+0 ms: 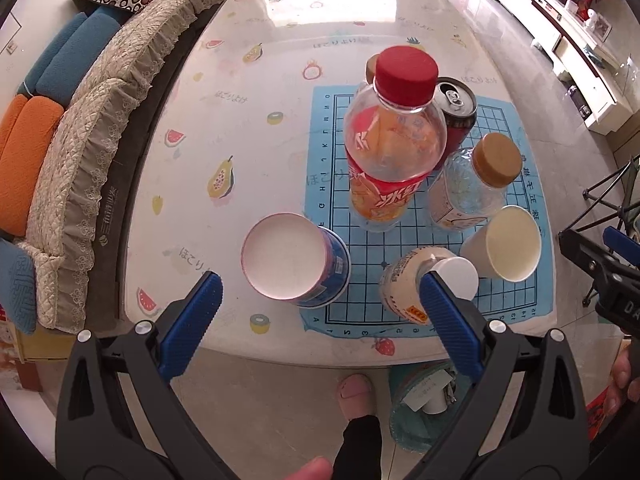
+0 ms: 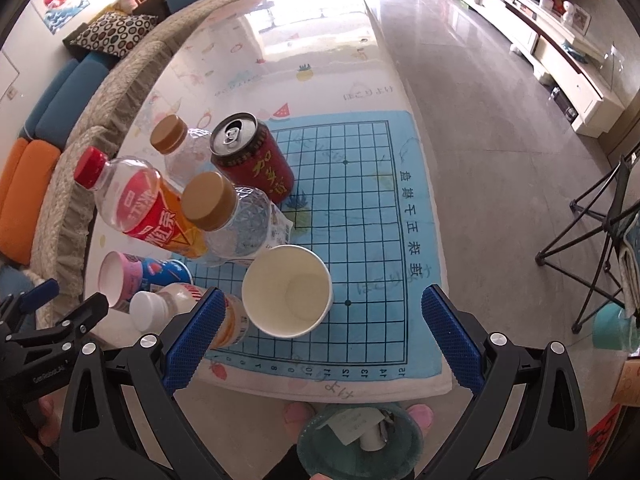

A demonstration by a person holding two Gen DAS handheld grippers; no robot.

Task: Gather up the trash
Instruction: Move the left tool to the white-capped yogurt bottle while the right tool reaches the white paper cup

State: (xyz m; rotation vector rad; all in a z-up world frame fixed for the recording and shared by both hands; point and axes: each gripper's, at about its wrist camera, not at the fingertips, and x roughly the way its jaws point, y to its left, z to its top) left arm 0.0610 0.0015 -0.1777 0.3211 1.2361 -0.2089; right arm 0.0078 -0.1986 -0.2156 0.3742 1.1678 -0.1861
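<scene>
Both fisheye cameras look steeply down from above the near edge of the surface (image 1: 224,92), facing the far end of the room, sofa (image 1: 100,128) to the left. The left view hangs close over the cluster's left side, the red-capped bottle (image 1: 394,136) looming nearest the lens; the right view sits farther right, over the blue grid mat (image 2: 360,208). They share the bottles, the can (image 2: 252,158), the cups, the mat and the bin (image 2: 360,444) on the floor below.
</scene>
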